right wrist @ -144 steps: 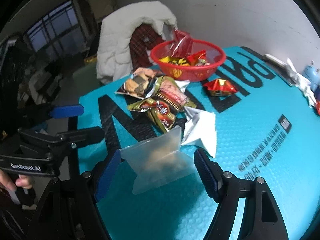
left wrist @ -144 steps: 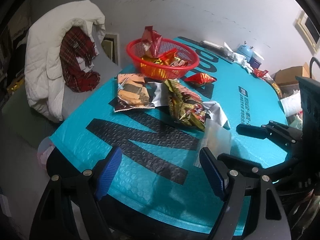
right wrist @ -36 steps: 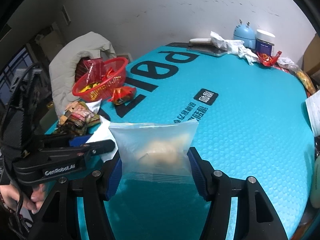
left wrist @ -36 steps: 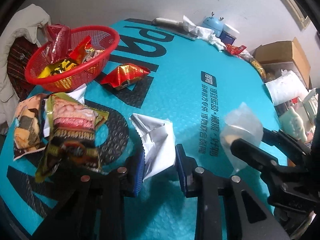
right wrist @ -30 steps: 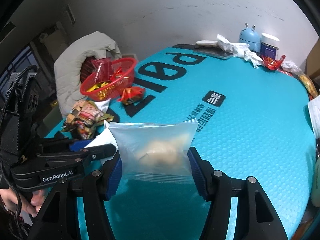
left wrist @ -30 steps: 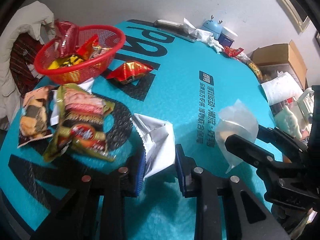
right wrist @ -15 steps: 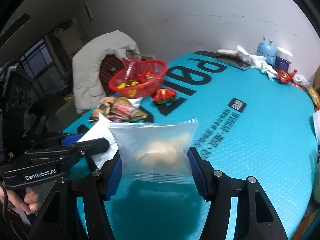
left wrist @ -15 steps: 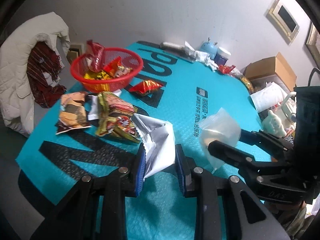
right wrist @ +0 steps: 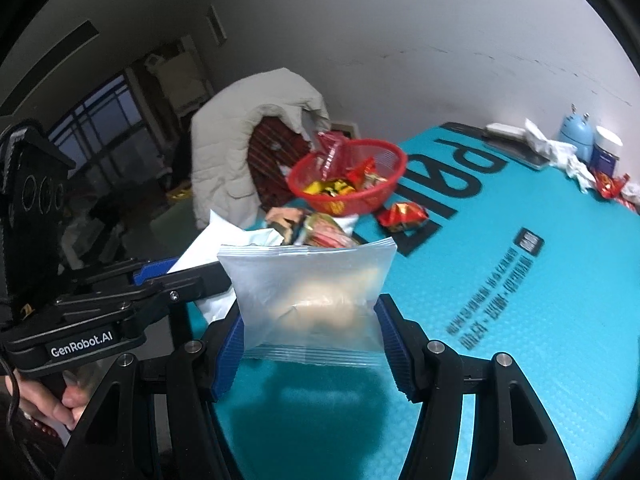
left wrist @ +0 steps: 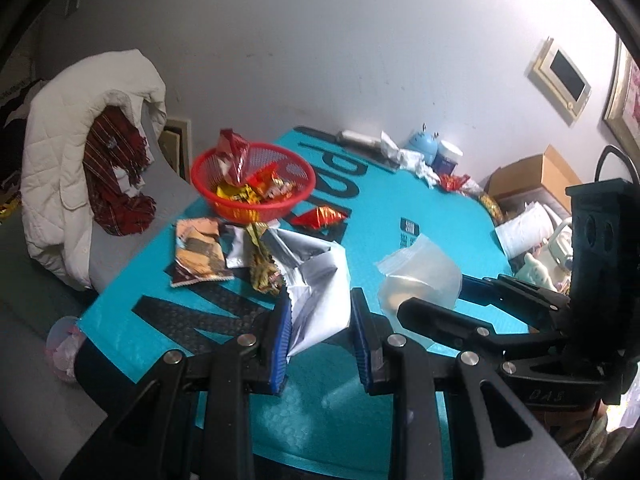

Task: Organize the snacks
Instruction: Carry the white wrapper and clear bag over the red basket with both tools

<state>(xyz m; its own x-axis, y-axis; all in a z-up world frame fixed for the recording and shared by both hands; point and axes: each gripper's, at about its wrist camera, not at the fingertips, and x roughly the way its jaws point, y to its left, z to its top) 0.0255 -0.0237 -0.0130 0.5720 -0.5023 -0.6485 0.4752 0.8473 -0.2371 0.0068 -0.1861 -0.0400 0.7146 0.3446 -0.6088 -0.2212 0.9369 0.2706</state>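
Silver foil packet is clamped in the left claw, lifted above the teal counter. Right claw grips a clear bag holding pale food, also raised off the counter. Red basket of snacks sits at the far side; a red packet and two other packets lie just beside it.
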